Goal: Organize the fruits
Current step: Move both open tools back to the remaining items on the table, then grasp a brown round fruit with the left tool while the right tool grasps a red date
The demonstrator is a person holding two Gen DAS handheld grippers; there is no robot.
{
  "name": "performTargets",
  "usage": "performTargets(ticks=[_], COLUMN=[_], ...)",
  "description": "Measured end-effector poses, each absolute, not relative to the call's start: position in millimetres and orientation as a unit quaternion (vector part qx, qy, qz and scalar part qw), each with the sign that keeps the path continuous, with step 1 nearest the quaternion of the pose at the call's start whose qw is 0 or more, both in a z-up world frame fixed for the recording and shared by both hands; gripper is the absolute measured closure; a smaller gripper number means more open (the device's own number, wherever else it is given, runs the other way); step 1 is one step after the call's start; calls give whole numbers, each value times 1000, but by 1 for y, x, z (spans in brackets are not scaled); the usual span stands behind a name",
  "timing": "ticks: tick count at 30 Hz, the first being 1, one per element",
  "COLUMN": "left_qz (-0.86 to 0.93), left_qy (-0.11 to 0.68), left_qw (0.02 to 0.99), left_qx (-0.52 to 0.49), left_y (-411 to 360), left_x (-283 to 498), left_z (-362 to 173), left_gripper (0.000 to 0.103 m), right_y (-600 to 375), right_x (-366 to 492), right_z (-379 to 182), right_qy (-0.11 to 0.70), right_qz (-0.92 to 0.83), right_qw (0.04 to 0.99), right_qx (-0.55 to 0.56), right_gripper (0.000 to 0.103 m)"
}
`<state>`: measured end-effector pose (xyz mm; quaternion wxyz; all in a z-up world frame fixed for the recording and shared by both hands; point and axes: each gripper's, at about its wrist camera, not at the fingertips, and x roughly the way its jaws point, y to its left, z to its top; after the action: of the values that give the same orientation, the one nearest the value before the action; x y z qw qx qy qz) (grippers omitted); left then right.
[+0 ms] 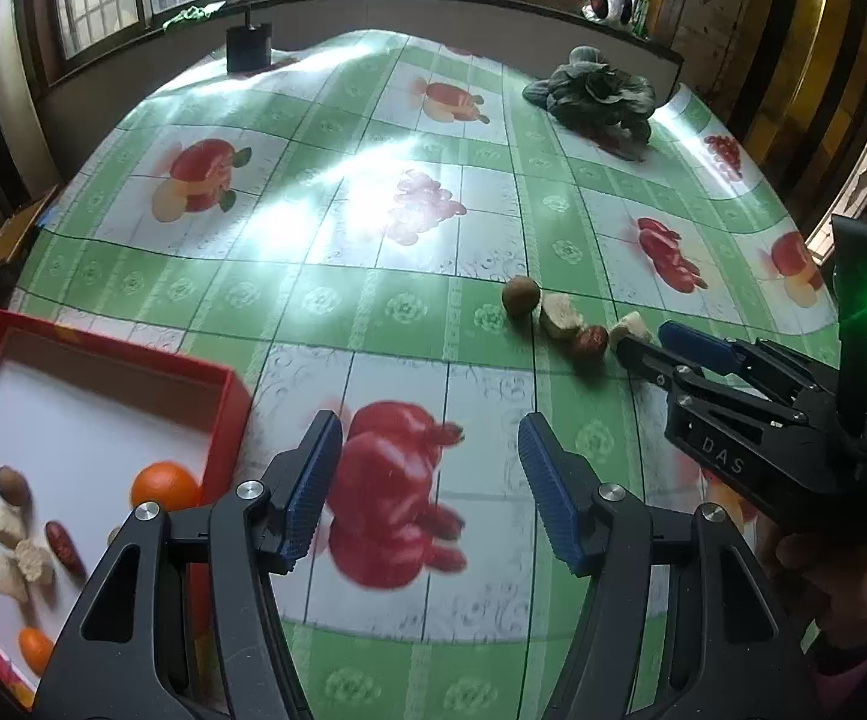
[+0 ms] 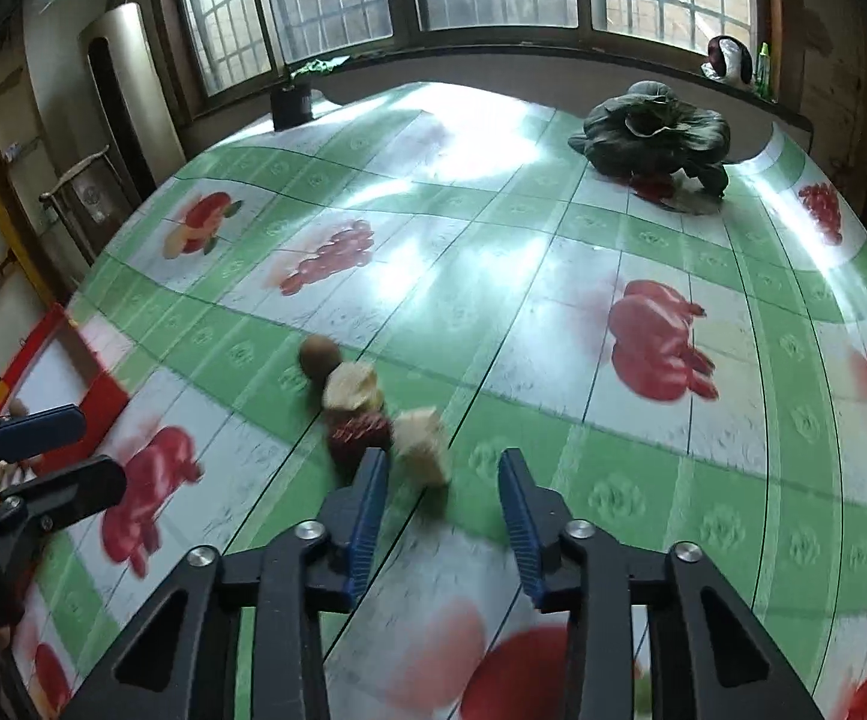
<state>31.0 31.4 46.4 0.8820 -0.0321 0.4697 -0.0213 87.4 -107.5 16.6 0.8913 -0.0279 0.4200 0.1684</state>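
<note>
My right gripper [image 2: 442,474] is open beside the pale chunk [image 2: 424,444]. My left gripper [image 1: 430,480] is open too, over bare cloth [image 1: 373,252] near the red box [image 1: 226,414] edge.

Only one readable marking: the letters "DAS", pale on black, across the side of the right gripper [image 1: 643,341] body as seen from the left wrist view, spaced apart and running slantwise along the housing. Nothing legible on the red box [image 1: 226,396], on the fruit-patterned cloth over the tabletop [image 1: 433,312], or on the small dark container [image 1: 248,48] by the window. Any print on the items along the sill too small and blurred to read.
</note>
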Motion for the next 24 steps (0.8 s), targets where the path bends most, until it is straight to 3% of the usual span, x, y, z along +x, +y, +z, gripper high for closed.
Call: performTargets(ticks=[6, 24], left_qz=[-23, -40], left_qy=[476, 515], left_qw=[879, 852], left_qx=[-29, -82], left_y=[22, 5], left_x=[47, 131], left_z=[44, 36], left_gripper=[41, 42], right_y=[-141, -137], right_x=[97, 89], right_z=[19, 17], right_qy=[418, 427], right_qz=[138, 163], right_qw=[897, 890], right_qx=[31, 7], right_gripper=[67, 67])
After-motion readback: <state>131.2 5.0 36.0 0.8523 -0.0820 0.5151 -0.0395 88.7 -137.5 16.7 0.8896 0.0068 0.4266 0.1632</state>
